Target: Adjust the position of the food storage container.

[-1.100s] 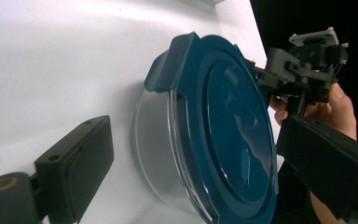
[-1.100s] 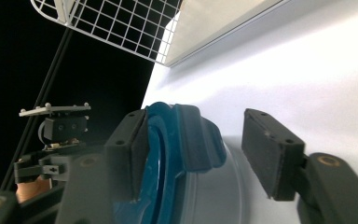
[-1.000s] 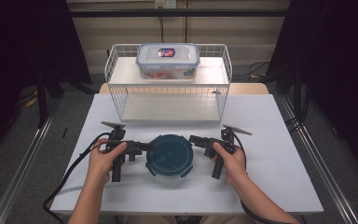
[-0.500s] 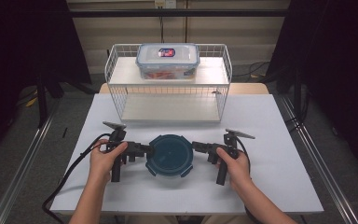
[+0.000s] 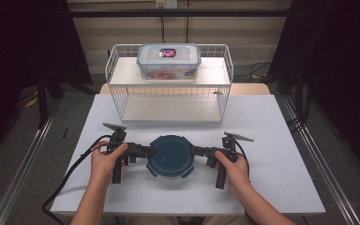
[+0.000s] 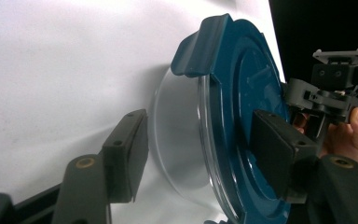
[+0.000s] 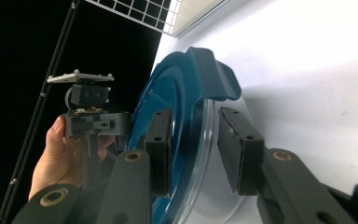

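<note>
A round clear container with a dark teal lid (image 5: 171, 154) sits on the white table (image 5: 272, 187) near the front. My left gripper (image 5: 147, 151) reaches its left edge and my right gripper (image 5: 196, 151) its right edge. In the left gripper view my jaws (image 6: 198, 149) straddle the rim and have just been closing; one pad (image 6: 272, 154) lies against the lid and the other pad (image 6: 128, 154) stands off the clear wall. In the right gripper view my jaws (image 7: 196, 140) have also been closing, with the rim between them and a narrow gap at the lower pad (image 7: 235, 154).
A white wire rack (image 5: 168, 101) stands at the back of the table. On its top shelf rests a clear rectangular box (image 5: 168, 61) with a clip lid. A black cable (image 5: 70, 178) trails from my left gripper toward the front left edge.
Both pairs of jaws have narrowed around the container's rim. My right gripper has shifted a little toward the front edge; my left hand has stayed put.
</note>
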`<action>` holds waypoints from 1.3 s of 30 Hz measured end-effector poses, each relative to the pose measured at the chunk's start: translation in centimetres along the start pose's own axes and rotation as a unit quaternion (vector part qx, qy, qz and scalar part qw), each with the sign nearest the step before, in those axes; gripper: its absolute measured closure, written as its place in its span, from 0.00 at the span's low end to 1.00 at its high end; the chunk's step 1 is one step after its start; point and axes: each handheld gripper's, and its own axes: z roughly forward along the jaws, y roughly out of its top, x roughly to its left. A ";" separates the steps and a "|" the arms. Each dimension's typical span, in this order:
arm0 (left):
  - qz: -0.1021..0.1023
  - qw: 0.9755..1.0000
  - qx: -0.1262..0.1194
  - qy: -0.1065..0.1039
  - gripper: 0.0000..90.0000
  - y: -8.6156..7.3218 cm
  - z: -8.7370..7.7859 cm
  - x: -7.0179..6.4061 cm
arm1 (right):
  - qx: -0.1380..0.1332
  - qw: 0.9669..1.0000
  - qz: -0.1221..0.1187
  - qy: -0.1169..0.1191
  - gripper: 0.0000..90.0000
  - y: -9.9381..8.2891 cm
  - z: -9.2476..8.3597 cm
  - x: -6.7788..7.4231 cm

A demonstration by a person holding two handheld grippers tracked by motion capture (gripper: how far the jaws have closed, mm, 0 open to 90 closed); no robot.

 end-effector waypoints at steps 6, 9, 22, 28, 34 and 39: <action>-0.006 1.000 -0.002 -0.010 0.50 -0.3 -0.1 0.0 | -0.005 1.000 -0.005 -0.003 0.77 -0.2 0.0 0.0; -0.008 1.000 0.003 -0.020 0.53 -0.5 -0.1 0.0 | -0.009 1.000 0.004 -0.008 0.77 -0.5 0.0 0.1; 0.008 0.999 0.020 -0.036 0.66 -0.7 -0.4 -0.2 | -0.016 1.000 0.008 -0.017 0.79 -1.0 -0.2 0.4; 0.014 0.999 0.020 -0.040 0.61 -0.7 -0.1 -0.1 | -0.016 1.000 0.008 -0.017 0.80 -1.0 -0.3 0.4; 0.007 0.999 0.017 -0.046 0.56 -0.9 0.1 0.2 | -0.020 1.000 0.006 -0.014 0.80 -1.2 -0.4 0.3; -0.013 0.998 0.008 -0.057 0.58 -1.2 0.0 0.6 | -0.015 1.000 0.001 -0.016 0.78 -1.2 -0.3 0.4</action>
